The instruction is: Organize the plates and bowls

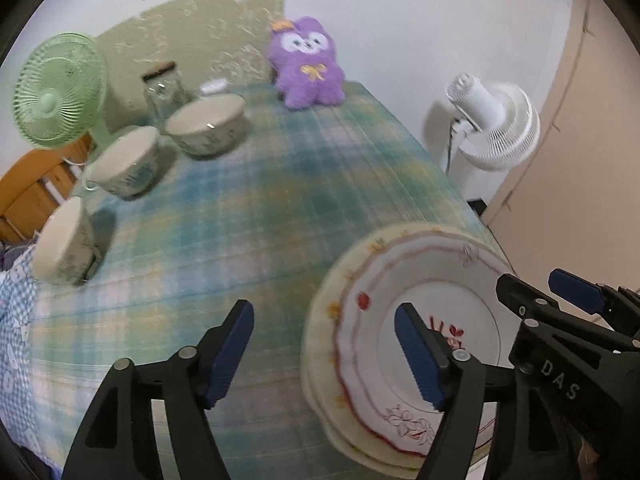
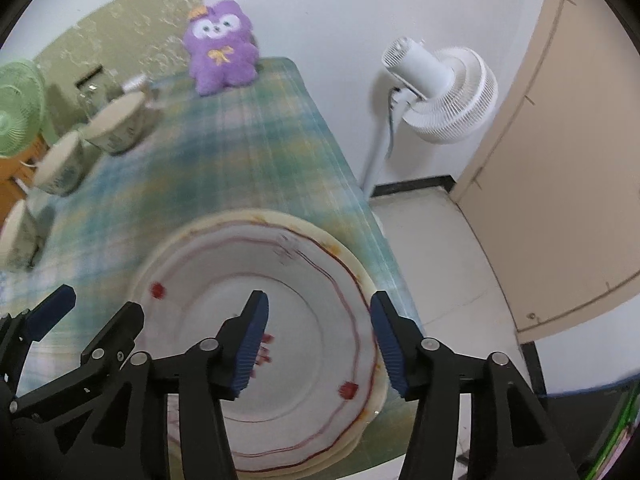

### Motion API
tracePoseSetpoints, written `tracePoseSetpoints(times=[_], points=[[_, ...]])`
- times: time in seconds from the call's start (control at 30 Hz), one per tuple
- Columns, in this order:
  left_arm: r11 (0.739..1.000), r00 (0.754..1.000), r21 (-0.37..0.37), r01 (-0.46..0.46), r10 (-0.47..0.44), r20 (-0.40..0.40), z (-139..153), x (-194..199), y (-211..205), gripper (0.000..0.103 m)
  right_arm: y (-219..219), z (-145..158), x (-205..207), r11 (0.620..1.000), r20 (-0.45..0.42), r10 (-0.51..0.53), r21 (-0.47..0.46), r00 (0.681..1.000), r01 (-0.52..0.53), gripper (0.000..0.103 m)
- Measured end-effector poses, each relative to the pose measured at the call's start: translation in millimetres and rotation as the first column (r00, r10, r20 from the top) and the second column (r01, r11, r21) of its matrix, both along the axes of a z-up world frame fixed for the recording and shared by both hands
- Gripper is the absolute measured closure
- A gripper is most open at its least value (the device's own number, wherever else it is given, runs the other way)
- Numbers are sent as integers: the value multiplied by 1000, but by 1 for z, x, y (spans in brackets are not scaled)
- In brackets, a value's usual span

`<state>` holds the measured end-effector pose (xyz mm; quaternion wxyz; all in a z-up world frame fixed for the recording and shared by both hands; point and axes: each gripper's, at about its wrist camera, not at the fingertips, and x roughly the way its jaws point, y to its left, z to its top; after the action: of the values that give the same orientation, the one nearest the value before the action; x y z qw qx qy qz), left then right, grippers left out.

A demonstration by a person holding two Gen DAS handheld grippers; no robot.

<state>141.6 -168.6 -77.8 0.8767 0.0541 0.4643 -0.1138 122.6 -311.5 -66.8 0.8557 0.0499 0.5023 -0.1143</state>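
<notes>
From where I sit, I take the stack of plates [image 1: 404, 320] as my landmark; it lies on the desk [image 1: 248, 208], on the plaid cloth, close to the desk's right-hand near corner. Both views are smeared with motion blur.

Far to the left of the stack, at the desk's left edge, I see a green fan [image 1: 56, 92]. Three bowls run in a diagonal row well apart from the plates: the nearest bowl [image 1: 64, 244] left of the stack, the middle bowl [image 1: 124, 164] further back, and the far bowl [image 1: 206, 122] behind that. A glass jar [image 1: 162, 90] with a dark lid stands just behind the far bowl.

My left gripper [image 1: 324, 354] hangs just left of the stack, its fingers [image 1: 230, 354] apart and holding nothing; one finger is over bare cloth, the other over the top plate's centre.

A purple plush toy [image 1: 308, 64] sits at the back of the desk, well beyond the stack, against the wall.

My right gripper [image 2: 318, 344] is above the right half of the stack, its fingers [image 2: 390, 344] apart and empty, straddling the plate's right rim. I cannot tell whether either finger touches the plate.

Right of the stack, off the desk, a white fan [image 2: 444, 92] stands on the floor beside a beige door [image 2: 560, 160].
</notes>
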Motion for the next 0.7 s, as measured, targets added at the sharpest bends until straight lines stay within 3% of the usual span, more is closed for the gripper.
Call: tracePoseSetpoints(times=[0.27,0.47,0.7], points=[[992,986,19,-126,123,114,43,10,34,15,27,39,28,986,94,163,21,982,-165,39],[978,972,-1,-210,209,109,59,18,71,12,56,61,44,971,116,224,51,968,-231,39],[969,961,-5,-246,245,125,66,29,122,12,108,73,57,969,149,238,33,960,-245,39]])
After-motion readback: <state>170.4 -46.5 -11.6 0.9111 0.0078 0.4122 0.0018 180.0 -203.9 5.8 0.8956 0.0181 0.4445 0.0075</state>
